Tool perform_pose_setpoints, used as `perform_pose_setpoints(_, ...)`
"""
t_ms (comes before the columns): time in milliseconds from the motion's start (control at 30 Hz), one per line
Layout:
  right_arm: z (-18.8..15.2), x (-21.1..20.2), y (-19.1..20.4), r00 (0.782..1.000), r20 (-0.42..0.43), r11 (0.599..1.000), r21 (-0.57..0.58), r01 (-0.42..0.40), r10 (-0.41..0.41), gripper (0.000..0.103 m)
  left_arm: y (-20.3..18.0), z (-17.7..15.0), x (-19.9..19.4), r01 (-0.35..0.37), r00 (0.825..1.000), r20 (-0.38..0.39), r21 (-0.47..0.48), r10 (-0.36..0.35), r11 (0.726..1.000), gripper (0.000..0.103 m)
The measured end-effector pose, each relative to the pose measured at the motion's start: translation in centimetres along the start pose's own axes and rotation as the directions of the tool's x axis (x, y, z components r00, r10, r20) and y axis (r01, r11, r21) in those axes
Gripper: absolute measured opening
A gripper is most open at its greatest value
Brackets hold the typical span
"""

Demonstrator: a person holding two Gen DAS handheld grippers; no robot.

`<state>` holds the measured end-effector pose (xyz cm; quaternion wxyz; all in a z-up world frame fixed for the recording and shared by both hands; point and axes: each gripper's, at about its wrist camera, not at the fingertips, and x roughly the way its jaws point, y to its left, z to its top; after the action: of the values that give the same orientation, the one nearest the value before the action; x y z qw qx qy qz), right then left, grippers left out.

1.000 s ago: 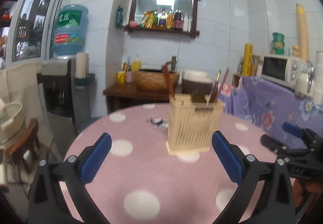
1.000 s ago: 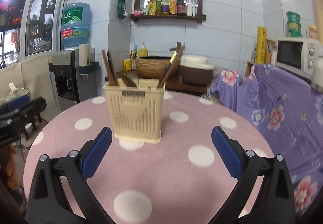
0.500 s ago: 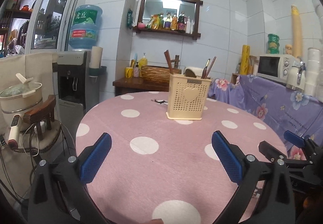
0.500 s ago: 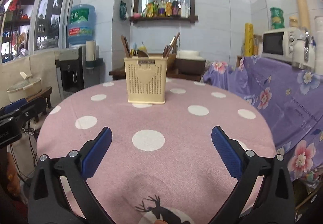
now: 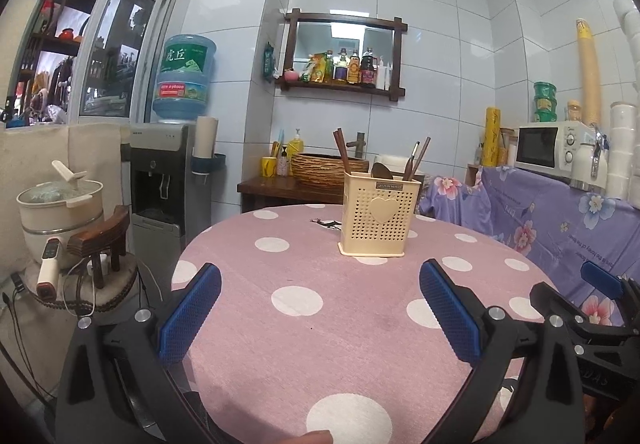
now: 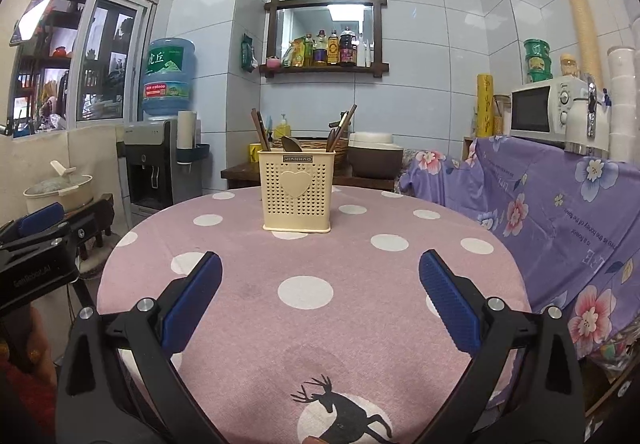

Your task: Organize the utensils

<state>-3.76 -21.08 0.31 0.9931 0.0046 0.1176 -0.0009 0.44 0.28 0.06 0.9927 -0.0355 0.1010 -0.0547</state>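
A cream perforated utensil holder [image 5: 378, 216] [image 6: 296, 193] with a heart on its front stands upright at the far side of the round pink polka-dot table [image 5: 320, 324] [image 6: 340, 304]. Brown chopsticks [image 5: 342, 151] [image 6: 260, 129], a dark spoon [image 5: 380, 171] [image 6: 291, 144] and more sticks [image 6: 340, 130] poke out of its top. My left gripper [image 5: 320, 312] hangs open over the table's near left part, nothing between its blue pads. My right gripper [image 6: 320, 304] is open too, near the table's front edge, well back from the holder. Each gripper shows at the edge of the other's view.
A water dispenser [image 5: 168, 172] and a stool with a pot [image 5: 60, 212] stand left of the table. A purple flowered cloth [image 6: 560, 212] covers a counter with a microwave [image 6: 548, 108] at the right. A wooden side table with a basket [image 5: 320, 168] sits behind.
Both grippers have pulled back and away from the holder, which now looks smaller and farther off. Both stayed open and empty.
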Motion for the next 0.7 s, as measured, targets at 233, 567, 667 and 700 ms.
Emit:
perform_pose_setpoints(233,-0.01,0.24,0.06,1.000,-0.008,1.000,-0.008,-0.003,0.003,0.097,-0.04,0.01,-0.03,-0.004,1.000,-0.001,0.000,0.004,1.000,0.098)
perform_pose_setpoints(567,-0.06,0.49,0.12,1.000,-0.009,1.000,-0.008,0.001,-0.001,0.097,0.17,-0.03,0.00,-0.007,1.000,0.001,0.000,0.007,1.000,0.098)
perform_pose_setpoints(667,-0.07,0.49,0.07,1.000,-0.006,1.000,-0.005,-0.004,0.004,0.097,0.23,-0.06,-0.04,-0.009,1.000,0.002,0.001,0.009,1.000,0.098)
perform_pose_setpoints(700,-0.08,0.51,0.06,1.000,-0.007,1.000,-0.005,-0.003,0.003,0.097,0.23,-0.05,-0.03,-0.009,1.000,0.002,0.003,0.009,1.000,0.098)
